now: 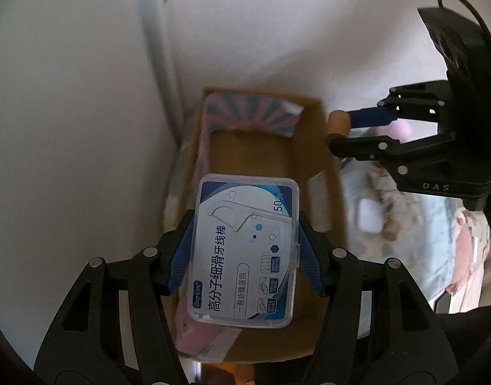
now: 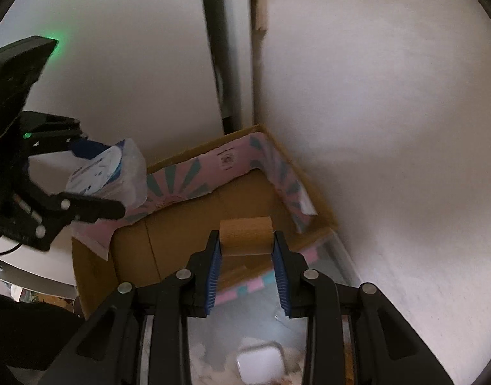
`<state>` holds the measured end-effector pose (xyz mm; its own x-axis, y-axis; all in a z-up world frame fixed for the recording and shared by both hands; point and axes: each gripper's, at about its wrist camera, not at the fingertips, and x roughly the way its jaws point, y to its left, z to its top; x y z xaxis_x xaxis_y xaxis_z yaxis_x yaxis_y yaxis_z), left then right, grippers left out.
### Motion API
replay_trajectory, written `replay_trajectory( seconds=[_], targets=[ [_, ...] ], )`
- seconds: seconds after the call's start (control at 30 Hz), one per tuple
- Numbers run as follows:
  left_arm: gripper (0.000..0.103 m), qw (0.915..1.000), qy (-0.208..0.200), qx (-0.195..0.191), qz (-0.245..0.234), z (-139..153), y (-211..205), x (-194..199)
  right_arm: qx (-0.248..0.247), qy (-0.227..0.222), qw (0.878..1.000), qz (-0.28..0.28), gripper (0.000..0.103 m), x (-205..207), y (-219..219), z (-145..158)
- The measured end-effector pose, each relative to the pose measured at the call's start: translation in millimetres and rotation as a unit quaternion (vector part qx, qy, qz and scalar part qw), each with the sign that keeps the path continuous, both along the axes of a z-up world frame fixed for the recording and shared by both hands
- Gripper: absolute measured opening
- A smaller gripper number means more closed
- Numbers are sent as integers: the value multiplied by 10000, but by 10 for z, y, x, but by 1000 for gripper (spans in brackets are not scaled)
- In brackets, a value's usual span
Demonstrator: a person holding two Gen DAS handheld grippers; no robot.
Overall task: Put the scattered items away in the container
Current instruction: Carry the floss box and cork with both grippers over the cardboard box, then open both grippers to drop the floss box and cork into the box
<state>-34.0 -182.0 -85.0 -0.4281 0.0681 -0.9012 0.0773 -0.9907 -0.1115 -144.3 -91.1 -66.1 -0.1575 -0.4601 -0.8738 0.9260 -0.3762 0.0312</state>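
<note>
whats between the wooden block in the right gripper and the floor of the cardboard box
Nothing. In the right wrist view the wooden block, clamped in the right gripper, hangs above the cardboard box with only bare brown floor showing past it.

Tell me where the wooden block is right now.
The wooden block is clamped in the right gripper, held above the cardboard box, near its right wall.

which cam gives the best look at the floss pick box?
Left wrist: the floss pick box faces the lens, label readable, clamped in the left gripper. Right wrist catches it only obliquely and blurred, at the frame's left.
</note>
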Motion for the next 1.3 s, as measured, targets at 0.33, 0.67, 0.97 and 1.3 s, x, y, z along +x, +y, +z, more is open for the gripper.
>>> replay_trajectory(
  seconds=[0.33, 0.67, 0.97, 1.3],
  targets=[
    [56, 9993, -333, 94, 141, -517, -107, 186, 482, -345, 9978, 311, 28, 167, -668, -503],
    [57, 9992, -342, 221, -31, -531, -136, 233, 711, -384, 9961, 344, 28, 227, -794, -641],
    [90, 9990, -446, 13, -94, -502, -81, 222, 896, -503, 9947, 103, 67, 159, -827, -595],
    [90, 9989, -331, -217, -234, -360, 22, 303, 781, -212, 9967, -84, 67, 192, -623, -401]
  ],
)
